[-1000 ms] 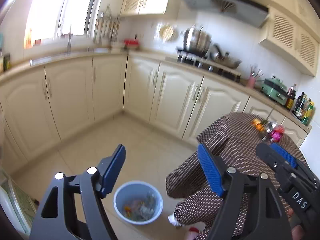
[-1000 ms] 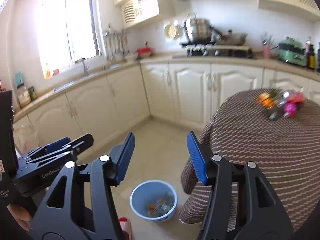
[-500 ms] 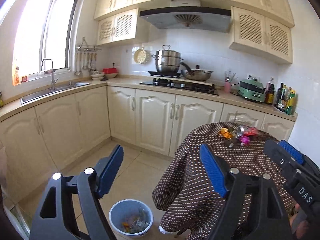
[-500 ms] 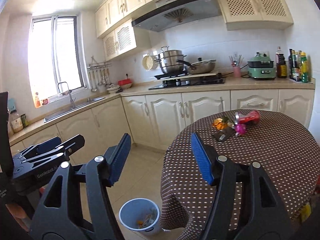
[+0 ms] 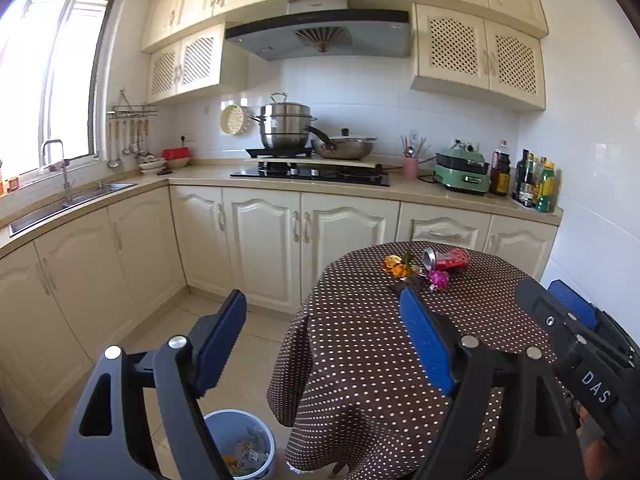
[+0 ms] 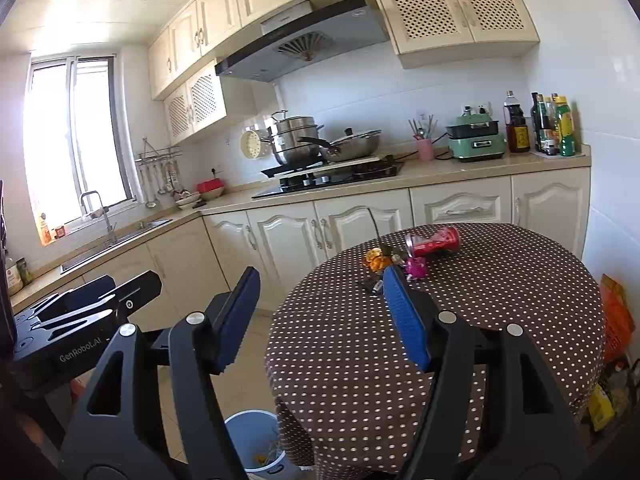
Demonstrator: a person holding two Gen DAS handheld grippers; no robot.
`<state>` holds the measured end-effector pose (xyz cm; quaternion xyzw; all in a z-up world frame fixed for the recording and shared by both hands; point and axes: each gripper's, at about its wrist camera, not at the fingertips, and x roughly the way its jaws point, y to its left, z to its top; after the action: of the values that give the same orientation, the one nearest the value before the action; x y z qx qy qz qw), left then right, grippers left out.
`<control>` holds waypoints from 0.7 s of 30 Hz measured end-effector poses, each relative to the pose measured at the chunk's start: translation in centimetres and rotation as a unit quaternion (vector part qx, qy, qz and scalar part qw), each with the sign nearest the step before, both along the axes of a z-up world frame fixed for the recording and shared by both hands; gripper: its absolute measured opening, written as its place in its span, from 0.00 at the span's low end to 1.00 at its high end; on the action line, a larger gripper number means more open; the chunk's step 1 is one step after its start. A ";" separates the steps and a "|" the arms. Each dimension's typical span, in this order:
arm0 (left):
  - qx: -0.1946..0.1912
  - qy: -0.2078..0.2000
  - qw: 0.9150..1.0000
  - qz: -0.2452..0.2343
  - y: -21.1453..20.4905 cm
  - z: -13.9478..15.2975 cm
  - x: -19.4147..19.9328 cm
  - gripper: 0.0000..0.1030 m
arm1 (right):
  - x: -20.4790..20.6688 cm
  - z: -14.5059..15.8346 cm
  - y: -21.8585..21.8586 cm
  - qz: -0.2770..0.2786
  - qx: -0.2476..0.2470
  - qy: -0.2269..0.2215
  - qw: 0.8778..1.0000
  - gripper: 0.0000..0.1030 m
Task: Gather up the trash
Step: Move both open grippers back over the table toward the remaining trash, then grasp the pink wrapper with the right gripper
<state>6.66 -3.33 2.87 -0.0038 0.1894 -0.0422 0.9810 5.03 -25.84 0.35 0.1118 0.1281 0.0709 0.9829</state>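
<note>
A round table under a brown dotted cloth point(image 5: 360, 360) point(image 6: 500, 320) carries a small heap of trash at its far side. The heap holds a crushed red can point(image 5: 446, 259) point(image 6: 434, 242), orange peel point(image 5: 394, 266) point(image 6: 374, 259), a pink wrapper point(image 5: 438, 280) point(image 6: 416, 268) and a dark wrapper point(image 6: 372, 285). A pale blue bin point(image 5: 240, 444) point(image 6: 256, 444) with litter in it stands on the floor left of the table. My left gripper point(image 5: 322, 300) is open and empty, well short of the heap. My right gripper point(image 6: 320, 276) is likewise open and empty.
Cream cabinets point(image 5: 264, 248) and a counter run along the back and left walls, with a hob and pots point(image 5: 312, 148), a sink point(image 5: 72, 200) and bottles point(image 5: 536, 184). An orange bag point(image 6: 616, 316) lies right of the table. Tiled floor point(image 5: 240, 328) shows between cabinets and table.
Both views have risen and tilted up from the bin toward the table. The bin has slid to the bottom edge, and the trash heap now sits near centre. The right jaws stand slightly wider.
</note>
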 end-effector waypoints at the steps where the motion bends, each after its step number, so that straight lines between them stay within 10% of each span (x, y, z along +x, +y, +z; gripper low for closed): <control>1: 0.000 0.006 1.000 -0.007 -0.5 -0.1 0.6 0.76 | 0.2 -0.2 -0.4 -0.004 0.001 0.002 1.000 0.62; 21: -0.024 0.168 0.980 -0.108 -7.0 -8.3 17.3 0.76 | 10.8 -5.9 -8.0 -0.095 0.008 0.100 0.990 0.62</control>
<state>23.96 -10.29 -5.45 -0.0137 0.3495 -0.1516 0.9245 15.86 -33.86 -5.51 0.1377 0.2138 -0.0328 0.9666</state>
